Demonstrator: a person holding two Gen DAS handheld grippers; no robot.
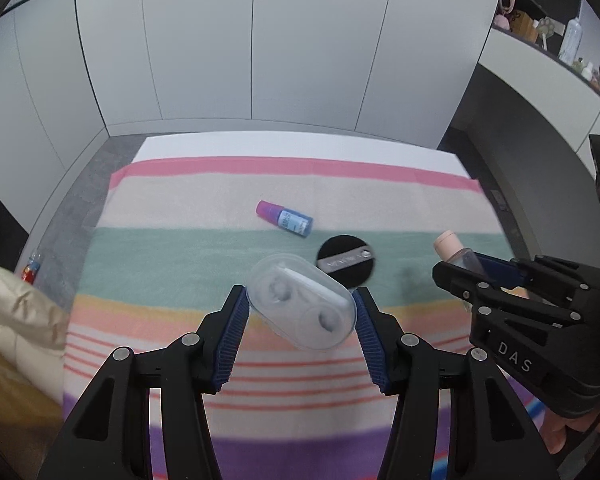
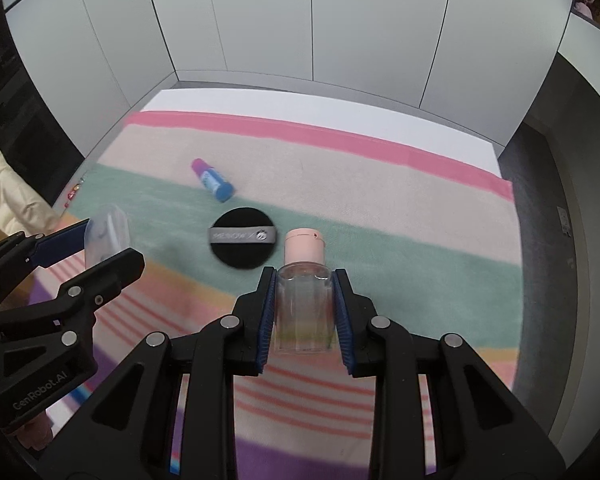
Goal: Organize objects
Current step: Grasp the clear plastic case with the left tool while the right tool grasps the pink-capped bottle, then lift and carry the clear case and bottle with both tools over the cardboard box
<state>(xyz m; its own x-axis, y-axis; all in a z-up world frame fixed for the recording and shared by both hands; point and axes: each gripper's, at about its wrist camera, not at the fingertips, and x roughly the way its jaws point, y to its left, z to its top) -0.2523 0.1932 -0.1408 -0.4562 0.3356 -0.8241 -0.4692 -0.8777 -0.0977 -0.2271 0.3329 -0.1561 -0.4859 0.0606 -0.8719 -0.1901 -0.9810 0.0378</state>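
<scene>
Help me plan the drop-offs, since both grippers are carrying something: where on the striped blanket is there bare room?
Free: the pink and beige stripes behind the blue bottle, the blanket's right side beyond the black puff, and the near striped and purple bands. Crowded: the middle, where bottle and puff lie close together.

Clear glossy plastic oval case (image 1: 302,306): between the left claw's ribbed blue pads (image 1: 232,338). Transparent smooth plastic bottle with matt pink cap (image 2: 303,300): between the right claw's pads. Beyond both claws lay a matt black round fabric puff (image 2: 242,238) on a fuzzy striped woven cloth (image 2: 400,216).
</scene>
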